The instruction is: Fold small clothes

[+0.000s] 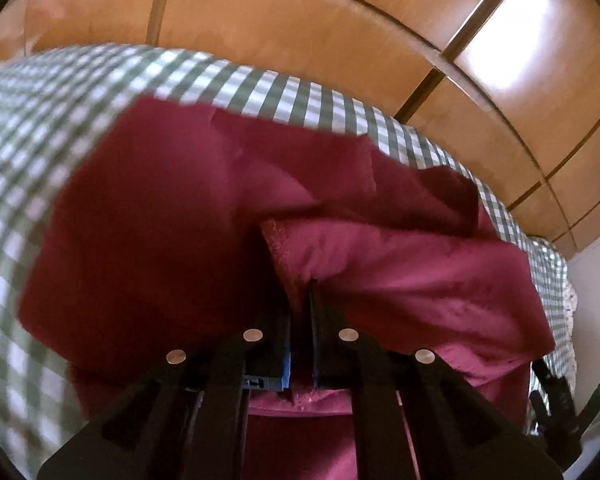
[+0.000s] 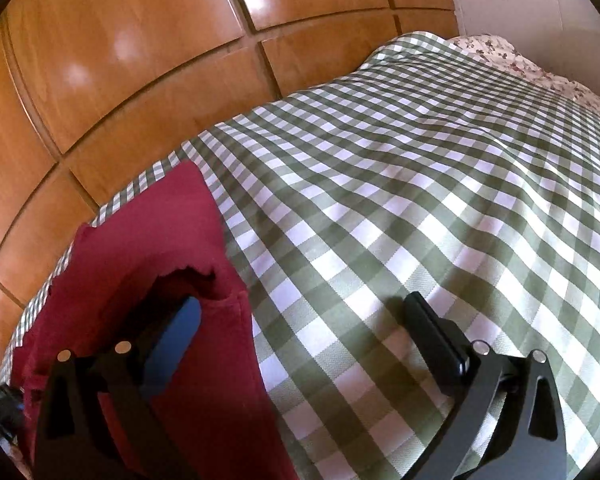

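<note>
A dark red garment [image 1: 172,216] lies on the green-and-white checked bedcover [image 1: 52,120]. My left gripper [image 1: 300,292] is shut on a hemmed edge of the red garment and holds that fold lifted over the rest of the cloth. In the right wrist view the red garment [image 2: 148,240] lies at the left. My right gripper [image 2: 300,308] is open wide and empty, its left finger [image 2: 176,332] over the garment's right edge and its right finger [image 2: 432,332] over the bare bedcover [image 2: 420,184].
A wooden wardrobe [image 1: 300,12] with panelled doors stands right behind the bed, also in the right wrist view [image 2: 120,60]. A flowered pillow [image 2: 520,64] lies at the far end of the bed. The other gripper's black body [image 1: 556,400] shows at lower right.
</note>
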`<state>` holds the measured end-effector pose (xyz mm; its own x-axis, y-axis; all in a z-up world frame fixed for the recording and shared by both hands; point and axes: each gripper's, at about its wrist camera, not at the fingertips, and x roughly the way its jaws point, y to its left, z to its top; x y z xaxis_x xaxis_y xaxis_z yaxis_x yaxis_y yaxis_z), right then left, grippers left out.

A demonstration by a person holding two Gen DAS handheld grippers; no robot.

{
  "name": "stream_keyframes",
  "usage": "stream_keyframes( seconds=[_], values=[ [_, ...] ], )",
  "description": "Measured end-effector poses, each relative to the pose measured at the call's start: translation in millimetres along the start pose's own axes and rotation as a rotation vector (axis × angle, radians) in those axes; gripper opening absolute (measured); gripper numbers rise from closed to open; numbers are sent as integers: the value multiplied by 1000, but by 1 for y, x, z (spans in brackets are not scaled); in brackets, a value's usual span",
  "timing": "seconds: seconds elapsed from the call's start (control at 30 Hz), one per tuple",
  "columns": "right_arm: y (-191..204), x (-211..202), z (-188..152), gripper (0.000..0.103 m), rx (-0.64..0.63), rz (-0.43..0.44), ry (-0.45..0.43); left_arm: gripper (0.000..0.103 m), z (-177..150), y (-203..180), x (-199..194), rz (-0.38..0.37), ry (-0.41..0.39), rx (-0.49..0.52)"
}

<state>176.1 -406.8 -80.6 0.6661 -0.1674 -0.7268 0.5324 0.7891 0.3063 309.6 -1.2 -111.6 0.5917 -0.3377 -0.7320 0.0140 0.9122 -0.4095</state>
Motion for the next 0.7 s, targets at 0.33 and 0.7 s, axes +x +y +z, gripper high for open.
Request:
stream_keyframes(
  seconds=[0.33,0.7],
  values=[
    [43,34,25,101,-171,-43,86,8,-8,14,-2,-99,-67,-17],
    [7,40,27,101,-103,-226,86,16,-10,10,-2,-114,-70,12]
  ],
)
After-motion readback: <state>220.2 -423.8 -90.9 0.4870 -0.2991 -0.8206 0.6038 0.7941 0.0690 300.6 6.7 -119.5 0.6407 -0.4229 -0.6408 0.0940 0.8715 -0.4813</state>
